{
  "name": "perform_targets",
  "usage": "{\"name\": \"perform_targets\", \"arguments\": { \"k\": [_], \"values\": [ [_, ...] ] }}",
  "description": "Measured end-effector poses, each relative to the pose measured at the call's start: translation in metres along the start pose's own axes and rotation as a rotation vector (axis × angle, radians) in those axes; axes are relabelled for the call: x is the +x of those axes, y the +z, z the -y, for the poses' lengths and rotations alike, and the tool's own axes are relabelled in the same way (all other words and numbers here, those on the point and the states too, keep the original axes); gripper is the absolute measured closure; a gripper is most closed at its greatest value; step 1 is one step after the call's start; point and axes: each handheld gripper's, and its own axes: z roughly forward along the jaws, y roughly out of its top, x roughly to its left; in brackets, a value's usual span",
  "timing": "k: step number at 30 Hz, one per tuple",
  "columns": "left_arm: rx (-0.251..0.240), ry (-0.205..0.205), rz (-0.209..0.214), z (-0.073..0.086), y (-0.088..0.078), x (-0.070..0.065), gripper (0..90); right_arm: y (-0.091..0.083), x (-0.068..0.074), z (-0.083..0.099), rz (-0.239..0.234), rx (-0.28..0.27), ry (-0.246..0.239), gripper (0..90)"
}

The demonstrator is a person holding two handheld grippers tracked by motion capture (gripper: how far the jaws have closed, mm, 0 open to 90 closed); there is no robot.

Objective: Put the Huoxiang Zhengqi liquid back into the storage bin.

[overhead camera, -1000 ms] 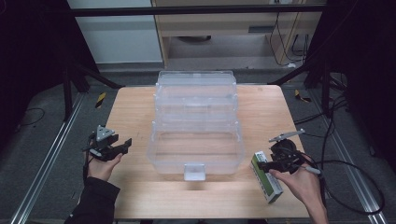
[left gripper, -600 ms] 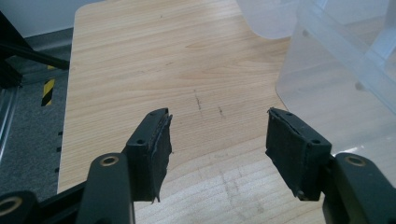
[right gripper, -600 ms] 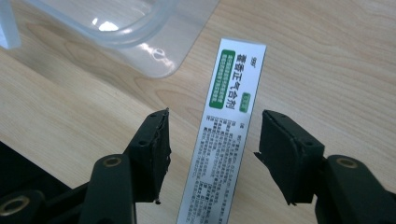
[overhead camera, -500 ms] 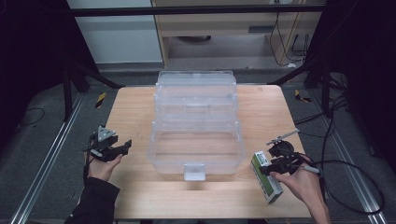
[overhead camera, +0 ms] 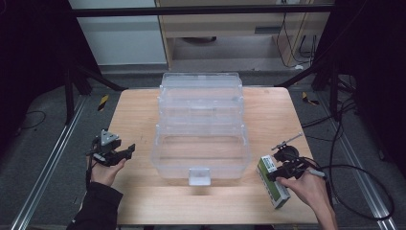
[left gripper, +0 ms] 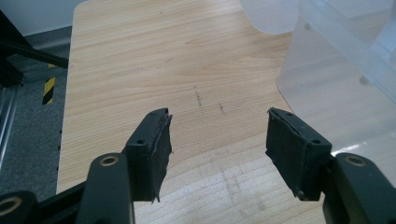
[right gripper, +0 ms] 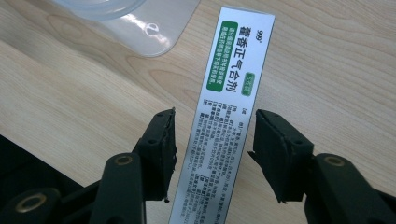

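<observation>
A long white and green box point(overhead camera: 274, 184) with printed text lies flat on the wooden table point(overhead camera: 134, 115) at the front right. My right gripper point(overhead camera: 275, 173) is down over it, and its jaws have just been closing. In the right gripper view the box point(right gripper: 231, 107) runs lengthwise between the two pads, with a small gap on each side, so the right gripper point(right gripper: 212, 135) is open. At the table's left, my left gripper point(overhead camera: 126, 152) is held wide open above bare wood. Nothing is between the jaws of the left gripper point(left gripper: 217, 135).
A large clear plastic bin point(overhead camera: 201, 158) with stepped tiers and a front latch point(overhead camera: 198, 176) stands mid-table between the two hands. Its wall point(left gripper: 336, 70) is just right of the left gripper, and its corner point(right gripper: 140, 32) lies beyond the box. Cables trail off the right edge.
The right gripper has settled slightly closer over the box. The left hand and the bin have not moved.
</observation>
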Motion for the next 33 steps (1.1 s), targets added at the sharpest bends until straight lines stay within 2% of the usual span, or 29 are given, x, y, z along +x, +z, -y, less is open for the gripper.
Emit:
{"name": "perform_targets", "arguments": {
  "k": [15,23,29,33],
  "values": [
    [0.017,0.005,0.002,0.0010,0.0022,-0.0012,39.6,0.0058,-0.0017,0.0003,-0.003,0.055,0.005,55.6],
    [0.019,0.008,0.006,0.0008,0.0027,-0.0018,39.6,0.0047,-0.0007,-0.0033,0.032,0.080,0.006,62.1],
    [0.022,0.007,0.006,0.0010,0.0032,-0.0016,39.7,0.0049,-0.0016,-0.0053,0.032,0.096,-0.017,62.2],
    [0.024,0.008,0.007,0.0011,0.0035,-0.0019,39.7,0.0057,-0.0008,-0.0065,0.031,0.110,-0.012,61.6]
  ]
}}
